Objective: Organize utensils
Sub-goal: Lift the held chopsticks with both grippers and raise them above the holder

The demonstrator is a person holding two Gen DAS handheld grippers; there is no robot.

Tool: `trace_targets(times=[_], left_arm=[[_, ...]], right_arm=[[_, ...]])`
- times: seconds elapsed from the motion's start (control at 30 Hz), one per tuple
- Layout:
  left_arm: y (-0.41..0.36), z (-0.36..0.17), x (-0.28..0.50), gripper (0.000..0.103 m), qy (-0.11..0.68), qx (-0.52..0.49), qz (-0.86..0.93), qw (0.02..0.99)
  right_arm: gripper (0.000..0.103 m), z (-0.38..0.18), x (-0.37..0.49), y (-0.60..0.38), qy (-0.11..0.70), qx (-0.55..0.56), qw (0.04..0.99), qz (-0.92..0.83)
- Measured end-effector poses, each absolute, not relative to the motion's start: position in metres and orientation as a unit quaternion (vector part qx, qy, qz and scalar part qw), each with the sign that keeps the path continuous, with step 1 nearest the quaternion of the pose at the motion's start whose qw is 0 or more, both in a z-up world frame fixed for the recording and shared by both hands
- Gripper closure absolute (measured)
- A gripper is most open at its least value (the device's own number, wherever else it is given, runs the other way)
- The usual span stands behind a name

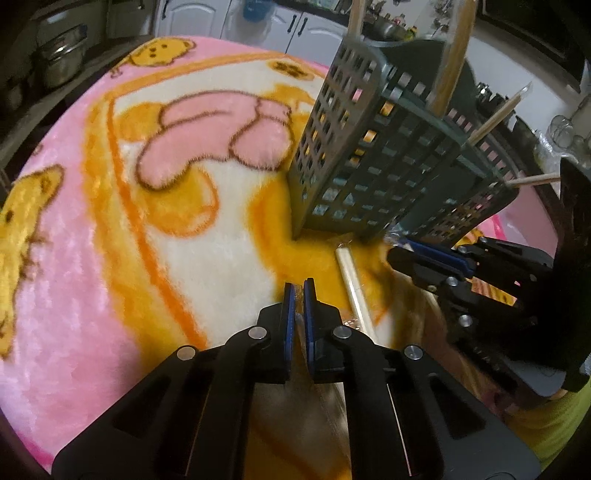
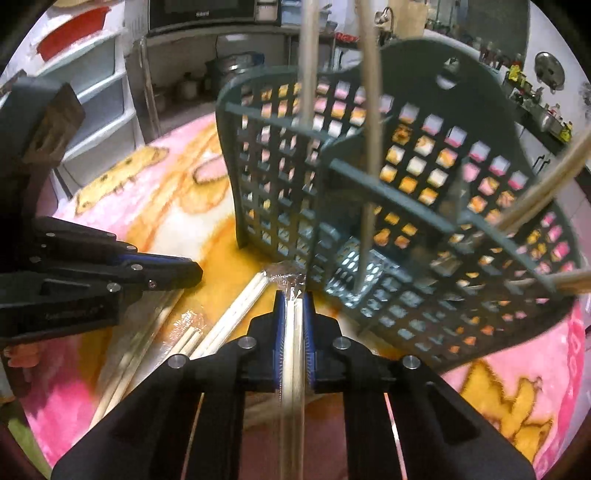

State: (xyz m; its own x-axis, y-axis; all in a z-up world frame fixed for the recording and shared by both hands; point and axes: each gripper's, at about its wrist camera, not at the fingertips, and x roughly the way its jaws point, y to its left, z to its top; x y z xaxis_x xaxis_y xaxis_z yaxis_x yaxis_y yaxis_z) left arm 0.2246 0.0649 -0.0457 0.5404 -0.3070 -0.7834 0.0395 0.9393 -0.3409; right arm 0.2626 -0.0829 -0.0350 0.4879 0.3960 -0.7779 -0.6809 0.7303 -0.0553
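A dark green lattice utensil basket (image 1: 373, 162) stands on the pink and orange blanket, with several wrapped chopstick pairs sticking out of its top (image 1: 454, 55). It fills the right wrist view (image 2: 406, 206). My right gripper (image 2: 293, 299) is shut on a wrapped pair of chopsticks (image 2: 293, 350), low at the basket's foot. More wrapped chopsticks (image 2: 236, 314) lie on the blanket to its left. My left gripper (image 1: 299, 290) is shut with nothing clearly between its fingers, just left of a wrapped pair (image 1: 354, 288) lying on the blanket. Each gripper shows in the other's view: the right one (image 1: 424, 258) and the left one (image 2: 177, 271).
The blanket (image 1: 110, 221) with bear pictures covers the table. Steel pots (image 1: 59, 55) stand on a shelf at the far left. White cupboards (image 1: 295, 26), plastic drawers (image 2: 92, 92) and a microwave (image 2: 207, 11) lie beyond the table.
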Motion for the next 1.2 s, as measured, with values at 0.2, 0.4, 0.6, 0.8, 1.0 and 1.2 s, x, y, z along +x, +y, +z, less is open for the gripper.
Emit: trace_targets(times=[0.2, 0.4, 0.6, 0.8, 1.0, 1.2], left_arm=[[0.062, -0.013, 0.214, 0.101, 0.430, -0.137, -0.108, 0.886], [0.051, 0.021, 0.204, 0.102, 0.390, -0.123, -0.121, 0.904], [0.038, 0.054, 0.193, 0.102, 0.353, -0.112, -0.135, 0.919], [0.029, 0.080, 0.186, 0.103, 0.325, -0.107, -0.145, 0.928], [0.024, 0.103, 0.183, 0.103, 0.300, -0.102, -0.149, 0.937], [0.019, 0.121, 0.186, 0.103, 0.281, -0.099, -0.153, 0.942]], right_arm=[[0.098, 0.001, 0.248, -0.104, 0.356, -0.152, 0.863, 0.324], [0.098, 0.032, 0.228, -0.122, 0.321, -0.127, 0.877, 0.335], [0.098, 0.060, 0.211, -0.149, 0.288, -0.102, 0.888, 0.344], [0.098, 0.090, 0.203, -0.168, 0.249, -0.073, 0.904, 0.340], [0.098, 0.111, 0.197, -0.184, 0.215, -0.046, 0.916, 0.335], [0.098, 0.130, 0.195, -0.193, 0.186, -0.029, 0.924, 0.332]])
